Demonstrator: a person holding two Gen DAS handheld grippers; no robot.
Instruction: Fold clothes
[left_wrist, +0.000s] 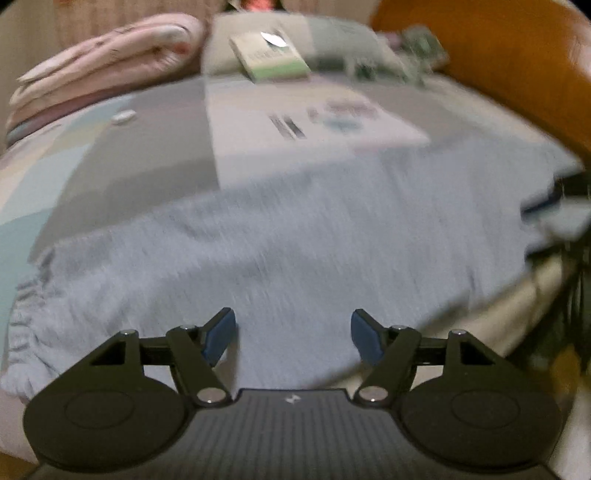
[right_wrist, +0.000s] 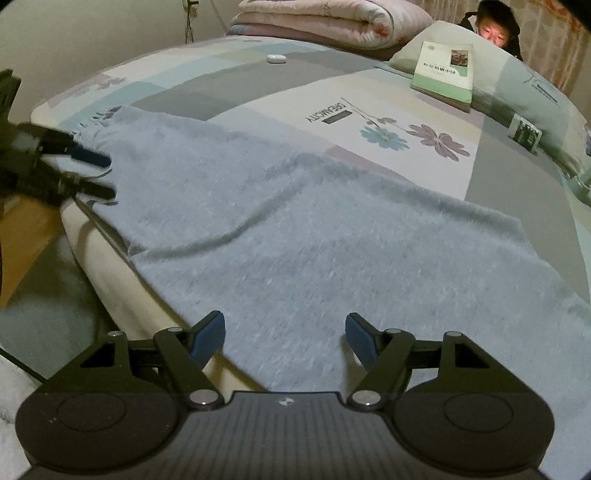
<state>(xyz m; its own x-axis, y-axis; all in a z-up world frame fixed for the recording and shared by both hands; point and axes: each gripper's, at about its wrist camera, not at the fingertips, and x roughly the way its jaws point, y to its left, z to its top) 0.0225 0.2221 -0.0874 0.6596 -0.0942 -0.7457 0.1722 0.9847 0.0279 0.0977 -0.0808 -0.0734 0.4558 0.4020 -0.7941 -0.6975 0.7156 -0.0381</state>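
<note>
Two wrist cameras look forward and steeply down along their own fingers, close over the near edge of a bed. The left view, blurred, faces across a pale blue garment toward a book and folded quilt at the far side. The right view faces the same way from farther right, with the left gripper at its left edge. Both share the garment, book, quilt and patterned sheet.
</note>
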